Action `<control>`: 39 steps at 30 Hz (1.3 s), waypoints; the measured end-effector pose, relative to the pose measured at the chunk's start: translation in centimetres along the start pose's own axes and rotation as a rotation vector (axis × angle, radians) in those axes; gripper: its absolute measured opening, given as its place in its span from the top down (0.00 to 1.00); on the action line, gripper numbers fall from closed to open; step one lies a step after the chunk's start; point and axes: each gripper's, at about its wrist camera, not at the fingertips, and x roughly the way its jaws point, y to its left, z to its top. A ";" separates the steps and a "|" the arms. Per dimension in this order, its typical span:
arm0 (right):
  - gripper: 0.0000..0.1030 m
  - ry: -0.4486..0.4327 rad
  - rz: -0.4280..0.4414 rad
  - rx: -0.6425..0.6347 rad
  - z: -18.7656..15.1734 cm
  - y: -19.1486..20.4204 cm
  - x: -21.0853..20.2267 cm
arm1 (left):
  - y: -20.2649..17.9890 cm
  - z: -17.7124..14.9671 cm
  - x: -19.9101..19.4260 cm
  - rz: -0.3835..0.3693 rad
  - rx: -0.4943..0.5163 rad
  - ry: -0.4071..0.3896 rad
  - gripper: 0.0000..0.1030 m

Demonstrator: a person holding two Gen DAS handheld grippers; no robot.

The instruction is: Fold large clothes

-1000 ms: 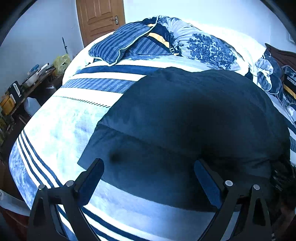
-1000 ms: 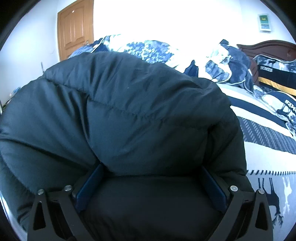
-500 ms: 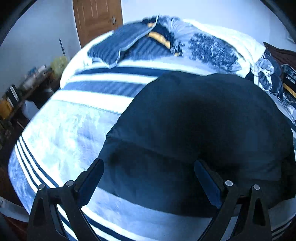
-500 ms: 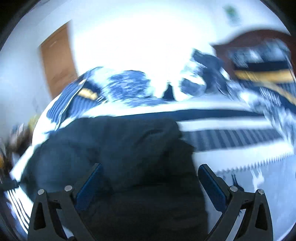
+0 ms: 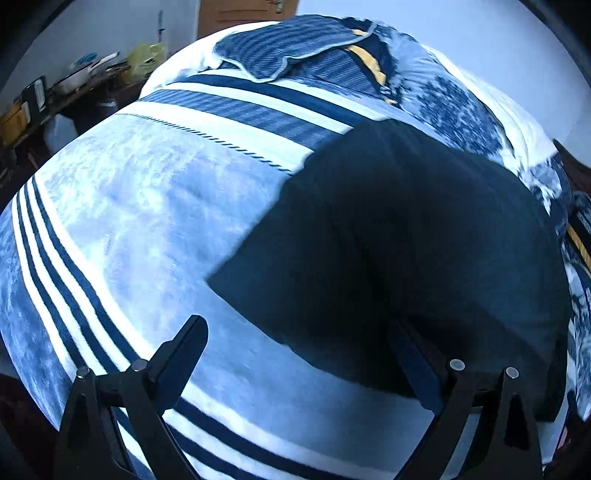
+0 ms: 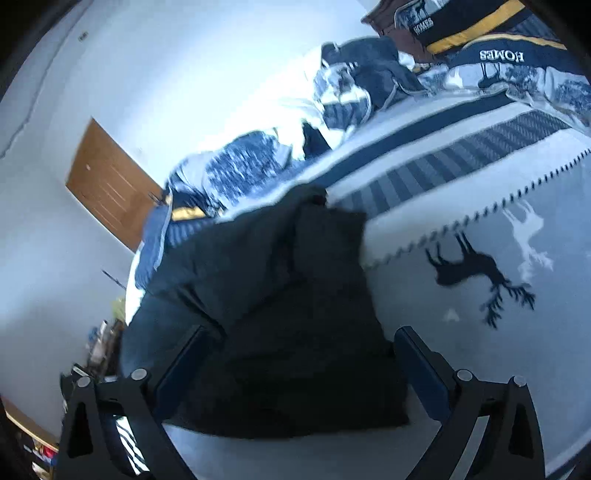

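A dark puffer jacket (image 5: 406, 240) lies folded into a thick bundle on the blue-and-white striped bedspread (image 5: 129, 221). My left gripper (image 5: 295, 362) hovers open above the jacket's near left corner; its right finger (image 5: 413, 362) overlaps the dark fabric and its left finger is over bare bedspread. In the tilted right wrist view the same jacket (image 6: 280, 314) fills the middle. My right gripper (image 6: 299, 369) is open, with the near part of the jacket showing between its fingers and nothing clamped.
Patterned pillows and a bunched duvet (image 5: 369, 66) pile up at the far side of the bed. A wooden door (image 6: 107, 184) stands in the far wall. A cluttered side table (image 5: 55, 96) sits left of the bed. A dark headboard (image 6: 391, 26) is at the right.
My right gripper has drawn back from the jacket and rolled; the fabric that filled its view now lies lower on the bed. My left gripper has shifted left, putting the jacket further right in its view.
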 end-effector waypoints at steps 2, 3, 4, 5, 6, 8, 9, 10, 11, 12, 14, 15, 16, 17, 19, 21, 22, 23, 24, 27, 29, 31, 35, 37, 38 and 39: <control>0.02 0.028 0.035 0.053 -0.3 -0.5 0.5 | -0.3 -0.3 -0.2 -0.016 0.006 0.024 0.05; 0.02 0.050 0.039 0.073 -0.3 -0.8 0.9 | -0.2 -0.3 -0.2 -0.029 -0.001 0.032 0.05; 0.02 0.069 0.027 0.080 -0.2 -0.9 1.3 | 0.0 -0.2 -0.4 -0.045 -0.014 0.039 0.05; 0.02 0.104 0.002 0.075 -0.3 -1.1 1.6 | 0.4 -0.3 -0.6 -0.072 -0.043 0.047 0.05; 0.02 0.124 -0.016 0.066 -0.2 -1.2 1.8 | 0.9 -0.3 -0.6 -0.093 -0.072 0.053 0.05; 0.02 0.144 -0.058 0.065 -0.3 -1.8 2.0 | 2.1 -0.3 -0.4 -0.137 -0.147 0.074 0.05; 0.02 0.156 -0.053 0.081 -0.3 -2.2 2.0 | 2.4 -0.4 -0.2 -0.151 -0.174 0.083 0.05; 0.02 0.167 -0.029 0.102 -0.4 -2.7 2.1 | 2.8 -0.5 0.0 -0.160 -0.196 0.094 0.05; 0.02 0.174 -0.012 0.122 -0.4 -3.1 2.0 | 3.1 -0.4 0.4 -0.167 -0.215 0.105 0.05; 0.02 0.175 -0.013 0.129 -0.5 -3.4 2.0 | 3.3 -0.2 0.9 -0.175 -0.230 0.111 0.05; 0.02 0.199 -0.005 0.153 -0.6 -3.8 2.0 | 3.5 0.0 1.4 -0.193 -0.252 0.111 0.05; 0.02 0.205 -0.003 0.163 -0.6 -4.0 2.2 | 3.5 0.1 1.8 -0.201 -0.265 0.113 0.05; 0.02 0.204 -0.006 0.179 -0.8 -4.2 2.2 | 3.3 0.3 2.1 -0.214 -0.273 0.114 0.05; 0.02 0.208 0.002 0.191 -1.0 -4.4 2.4 | 3.1 0.5 2.6 -0.223 -0.274 0.116 0.05; 0.02 0.244 0.021 0.229 -1.2 -5.1 3.0 | 2.8 1.1 3.6 -0.230 -0.274 0.124 0.05; 0.02 0.290 0.066 0.288 -1.8 -5.7 4.4 | 3.1 1.7 5.6 -0.238 -0.300 0.146 0.05; 0.02 0.304 0.058 0.288 -2.1 -5.6 4.6 | 3.3 1.9 6.3 -0.244 -0.319 0.163 0.04; 0.03 0.318 0.040 0.275 -2.2 -5.4 5.2 | 3.7 2.2 7.1 -0.257 -0.353 0.165 0.03; 0.04 0.325 0.045 0.259 -2.2 -5.1 5.5 | 3.8 2.6 7.2 -0.258 -0.365 0.145 0.04; 0.52 0.359 0.086 0.251 -2.2 -4.3 6.6 | 3.4 3.7 6.9 -0.285 -0.374 0.109 0.35; 0.68 0.363 0.110 0.267 -2.6 -4.5 7.1 | 2.8 4.1 6.6 -0.360 -0.359 0.119 0.71; 0.81 0.351 0.142 0.286 -3.0 -4.6 6.7 | 2.1 4.4 5.6 -0.350 -0.321 0.099 0.87; 0.92 0.312 0.146 0.262 -3.2 -3.2 4.2 | 1.5 3.1 2.8 -0.286 -0.246 0.079 0.94; 0.93 0.284 0.156 0.268 -3.9 -2.6 2.3 | 1.9 2.0 1.8 -0.280 -0.253 0.098 0.94; 0.93 0.273 0.153 0.270 -4.4 -2.4 1.2 | 2.2 1.4 1.1 -0.281 -0.261 0.107 0.94; 0.93 0.265 0.152 0.270 -4.9 -2.3 0.1 | 2.8 0.0 -0.2 -0.281 -0.271 0.116 0.94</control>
